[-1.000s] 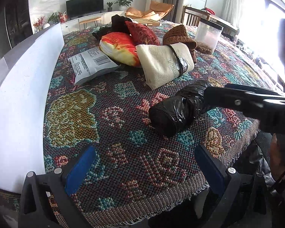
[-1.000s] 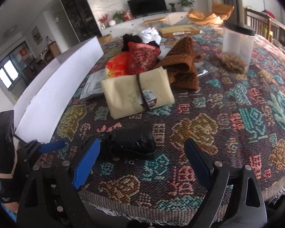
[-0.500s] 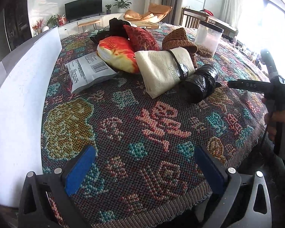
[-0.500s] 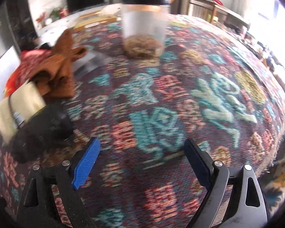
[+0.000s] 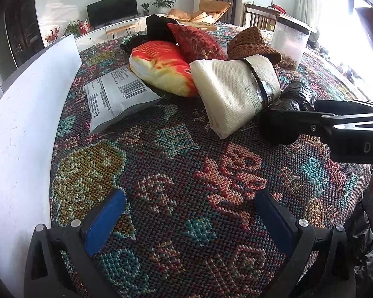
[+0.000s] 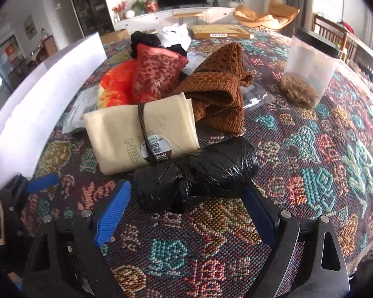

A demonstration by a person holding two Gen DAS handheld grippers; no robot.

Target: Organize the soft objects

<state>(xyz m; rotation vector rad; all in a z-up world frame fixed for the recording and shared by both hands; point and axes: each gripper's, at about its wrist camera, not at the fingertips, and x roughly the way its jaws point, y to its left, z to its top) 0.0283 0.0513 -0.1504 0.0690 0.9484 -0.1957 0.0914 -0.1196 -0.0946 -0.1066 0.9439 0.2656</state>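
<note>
straddling the black plastic bundle [image 6: 196, 173] at lower centre of the frame, your right gripper [image 6: 186, 208] gapes wide beside the cream folded cloth [image 6: 141, 134]; your left gripper [image 5: 189, 219] hangs wide, empty.

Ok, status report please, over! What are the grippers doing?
Right hand-held gripper open, straddling the black bag bundle. Left hand-held gripper open, holding nothing. Bundle touches the cream cloth roll; nothing else in the way.

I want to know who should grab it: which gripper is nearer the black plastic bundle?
Right. The right gripper is open, with the black plastic bundle just ahead, between its fingertips. The left gripper is open too, well back near the table edge.
</note>
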